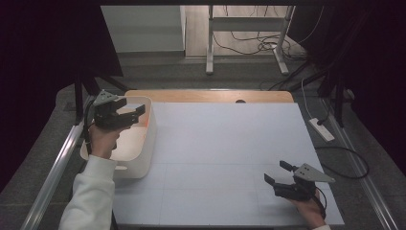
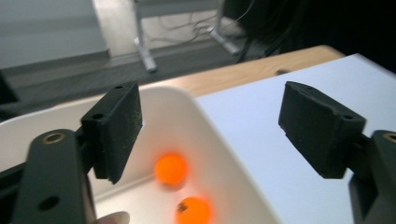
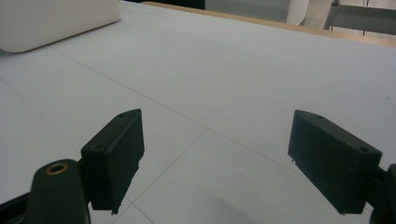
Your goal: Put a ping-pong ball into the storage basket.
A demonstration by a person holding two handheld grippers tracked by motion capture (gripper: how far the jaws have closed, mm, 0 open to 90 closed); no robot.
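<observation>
While the right gripper [image 1: 276, 178] rests at the 5 o'clock corner of the white table surface [image 1: 225, 153] with jaws spread wide and empty, the left gripper [image 1: 135, 113] hangs at 10 o'clock over the white bin [image 1: 146, 158]. Its jaws stand wide apart with nothing between them. Below them, two orange balls [image 2: 172, 169] lie in the bin, near each other.
</observation>
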